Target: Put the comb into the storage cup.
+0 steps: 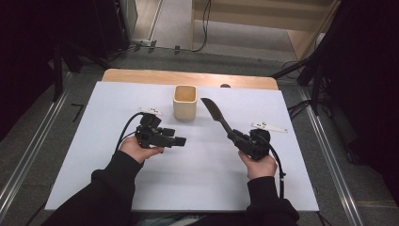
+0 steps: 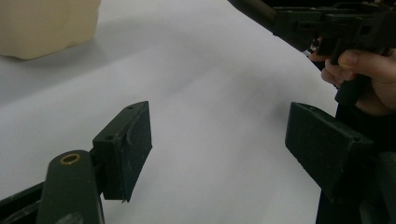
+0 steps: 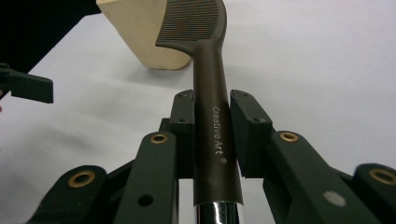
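Note:
My right gripper [image 1: 234, 136] is shut on the dark handle of a black palette-knife-like tool [image 1: 214, 114], lettered "Creative Art" [image 3: 217, 135]. Its ridged blade [image 3: 194, 21] points up and away toward a cream square cup [image 1: 185, 101] at the back middle of the white table. In the right gripper view the two pads [image 3: 183, 130] press on the handle from both sides. My left gripper [image 1: 181, 141] hovers left of centre, pointing right, with its pads [image 2: 126, 147] wide apart and nothing between them. The cup [image 2: 46, 25] stands at the upper left of the left gripper view.
The white sheet [image 1: 197, 179] covers the table, with a wooden edge [image 1: 188, 77] at the back. Dark stands and cables flank both sides on the floor. The other hand with its gripper [image 2: 355, 51] appears at the upper right of the left gripper view.

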